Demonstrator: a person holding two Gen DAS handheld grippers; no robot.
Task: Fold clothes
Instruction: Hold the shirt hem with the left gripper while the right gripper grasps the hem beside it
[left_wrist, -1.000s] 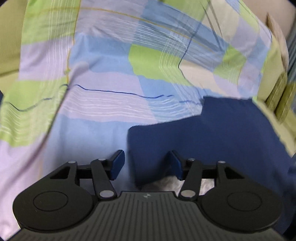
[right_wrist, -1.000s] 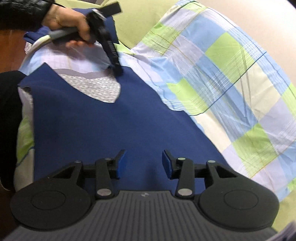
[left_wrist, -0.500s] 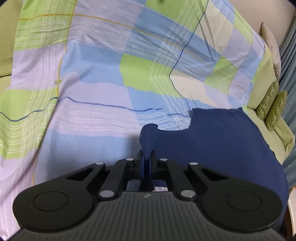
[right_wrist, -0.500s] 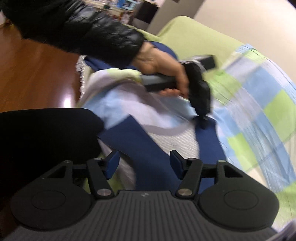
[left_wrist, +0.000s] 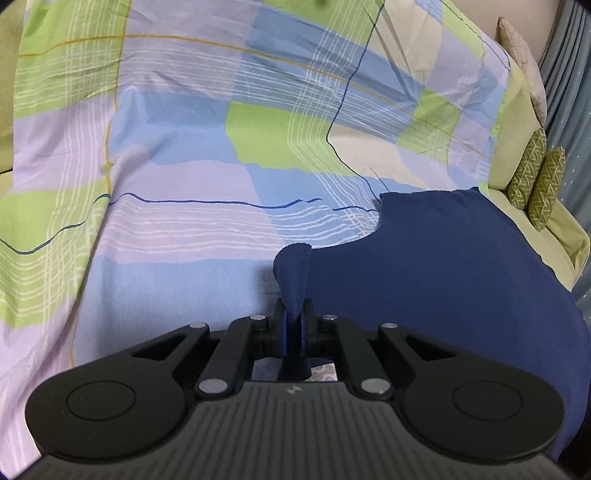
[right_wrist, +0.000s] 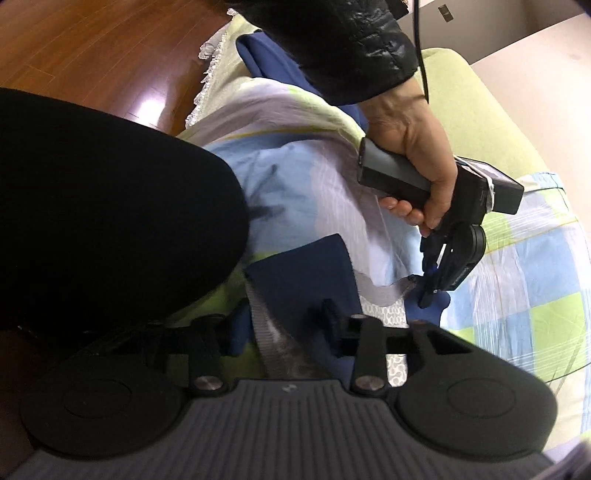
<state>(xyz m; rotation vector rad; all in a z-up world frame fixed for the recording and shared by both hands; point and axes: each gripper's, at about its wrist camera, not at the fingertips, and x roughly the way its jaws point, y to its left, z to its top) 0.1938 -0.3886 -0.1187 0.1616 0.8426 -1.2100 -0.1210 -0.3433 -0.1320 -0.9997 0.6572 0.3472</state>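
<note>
A navy sleeveless garment (left_wrist: 443, 277) with a grey patterned lining lies on a checked bedsheet (left_wrist: 184, 166). My left gripper (left_wrist: 293, 314) pinches one shoulder strap; a tuft of navy cloth sticks up beyond the pads, and the jaws are easing open slightly around it. The right wrist view shows that same left gripper (right_wrist: 430, 291), held by a hand (right_wrist: 413, 147), nipping the strap. My right gripper (right_wrist: 282, 323) straddles the other shoulder strap of the garment (right_wrist: 306, 273). Its jaws are closing with the cloth between them, a gap still showing.
The sheet covers a green sofa (right_wrist: 480, 110). Patterned green cushions (left_wrist: 535, 181) stand at its far right beside a curtain. A person's black-clad leg (right_wrist: 110, 203) fills the left of the right wrist view, with a wooden floor (right_wrist: 92, 44) behind it.
My left gripper shut on the near shoulder strap and has kept hold. My right gripper swung and rolled from over the garment's body to the other strap, and its jaws narrowed.
</note>
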